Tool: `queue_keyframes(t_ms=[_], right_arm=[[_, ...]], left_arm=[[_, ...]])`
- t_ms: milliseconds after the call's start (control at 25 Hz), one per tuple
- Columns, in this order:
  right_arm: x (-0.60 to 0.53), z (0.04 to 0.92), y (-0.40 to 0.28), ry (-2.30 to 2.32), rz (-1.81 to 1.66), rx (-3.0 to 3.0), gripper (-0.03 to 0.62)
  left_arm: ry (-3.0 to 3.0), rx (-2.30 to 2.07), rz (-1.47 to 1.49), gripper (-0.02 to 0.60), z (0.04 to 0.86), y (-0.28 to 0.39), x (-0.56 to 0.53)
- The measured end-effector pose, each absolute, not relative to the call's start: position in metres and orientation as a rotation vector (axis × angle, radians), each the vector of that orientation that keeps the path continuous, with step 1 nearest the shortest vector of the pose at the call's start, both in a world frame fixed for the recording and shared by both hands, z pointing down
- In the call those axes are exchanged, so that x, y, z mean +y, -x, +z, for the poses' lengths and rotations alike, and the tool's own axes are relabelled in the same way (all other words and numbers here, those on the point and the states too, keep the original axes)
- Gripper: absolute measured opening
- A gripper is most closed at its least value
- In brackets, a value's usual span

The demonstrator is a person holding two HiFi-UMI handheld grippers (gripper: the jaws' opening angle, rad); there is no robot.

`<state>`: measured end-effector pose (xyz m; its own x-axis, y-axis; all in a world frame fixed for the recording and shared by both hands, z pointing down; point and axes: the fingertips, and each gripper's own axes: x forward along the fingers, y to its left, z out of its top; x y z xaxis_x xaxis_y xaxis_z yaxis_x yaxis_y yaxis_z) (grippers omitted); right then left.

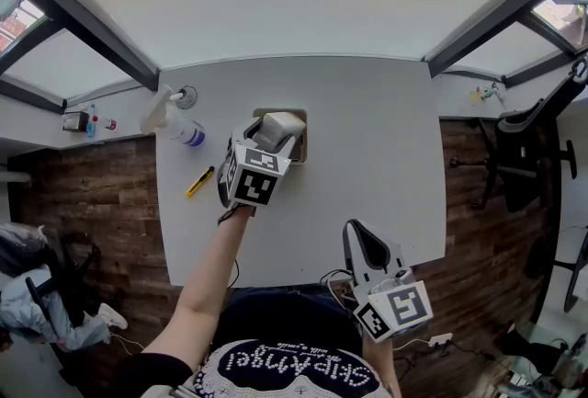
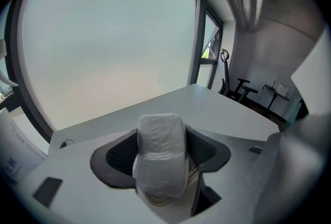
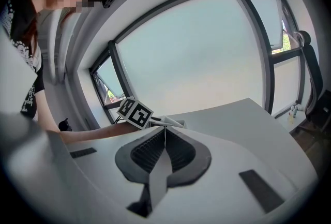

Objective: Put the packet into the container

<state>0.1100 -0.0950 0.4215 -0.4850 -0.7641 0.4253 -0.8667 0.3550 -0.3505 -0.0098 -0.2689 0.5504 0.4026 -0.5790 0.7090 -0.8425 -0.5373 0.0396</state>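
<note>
Left gripper [image 1: 279,131] clamped on a white plastic-wrapped packet [image 2: 160,154] above a tan container [image 1: 301,148].

Its jaws pressed the packet's two sides, the packet standing upright between them; the container sat near the middle of a white table [image 1: 377,139], directly under the packet; right gripper [image 1: 360,236] hung at the table's near edge, jaws closed together with nothing between them; a spray bottle [image 1: 171,121] and a yellow utility knife [image 1: 199,181] lay to the container's left.
</note>
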Motion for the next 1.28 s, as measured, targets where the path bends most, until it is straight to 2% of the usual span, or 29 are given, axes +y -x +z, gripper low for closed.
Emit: queue_keyframes(t_ms=[1280], right_arm=[[-0.094, 0.414, -0.107, -1.464, 0.774, -2.459, 0.014]], left_arm=[[-2.316, -1.337, 0.786, 0.288, 0.511, 0.023, -0.280]])
